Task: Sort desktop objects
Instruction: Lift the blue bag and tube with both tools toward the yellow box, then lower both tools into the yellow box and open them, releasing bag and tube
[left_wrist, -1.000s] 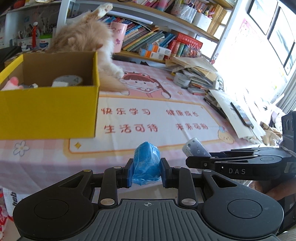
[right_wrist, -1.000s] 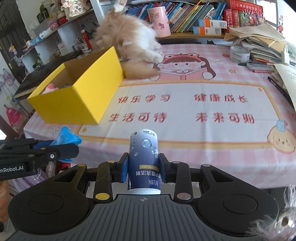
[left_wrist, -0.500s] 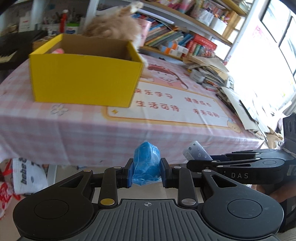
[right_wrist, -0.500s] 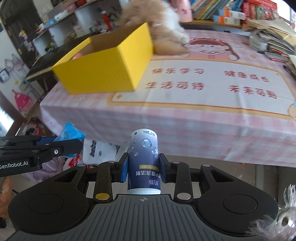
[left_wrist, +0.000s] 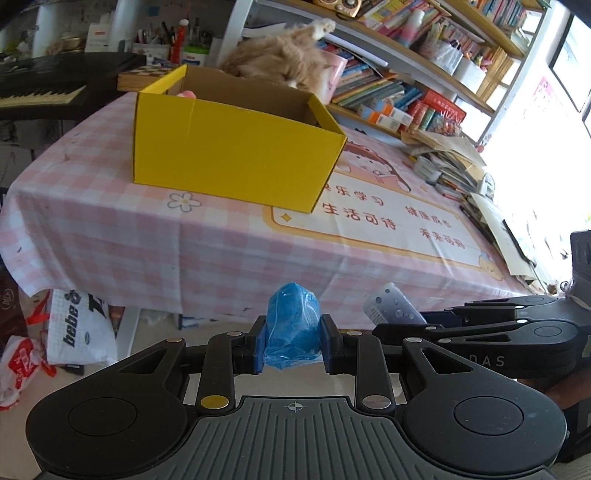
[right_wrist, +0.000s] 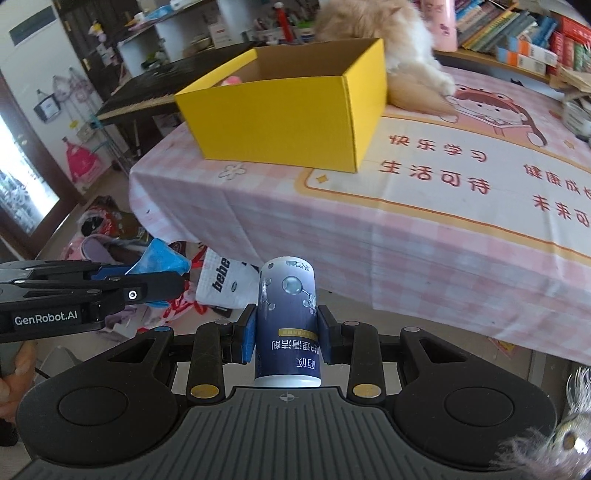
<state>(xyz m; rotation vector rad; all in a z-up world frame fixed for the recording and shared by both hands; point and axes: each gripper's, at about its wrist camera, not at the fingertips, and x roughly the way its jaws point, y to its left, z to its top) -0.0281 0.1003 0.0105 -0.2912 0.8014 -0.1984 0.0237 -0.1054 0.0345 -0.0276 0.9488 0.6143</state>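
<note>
My left gripper (left_wrist: 293, 345) is shut on a blue lump wrapped in clear plastic (left_wrist: 293, 325), held off the table's near edge. My right gripper (right_wrist: 286, 334) is shut on a dark blue cylindrical bottle (right_wrist: 287, 317) with a white base and printed label. Each gripper shows in the other's view: the right gripper (left_wrist: 476, 332) with the bottle (left_wrist: 391, 308) at the right, the left gripper (right_wrist: 92, 291) with the blue lump (right_wrist: 159, 256) at the left. An open yellow cardboard box (left_wrist: 236, 147) (right_wrist: 288, 114) stands on the pink checked tablecloth (left_wrist: 110, 229) with something pink inside.
A fluffy orange cat (left_wrist: 280, 61) (right_wrist: 384, 29) lies behind the box. Bookshelves (left_wrist: 399, 96) and paper stacks (left_wrist: 450, 162) line the table's far and right sides. A keyboard piano (right_wrist: 144, 96) stands left. Plastic bags (left_wrist: 74, 325) litter the floor below the table.
Both grippers have drawn back and leftward from the table, still holding their objects. The box now sits farther right in view and the table's left corner and the floor show.
</note>
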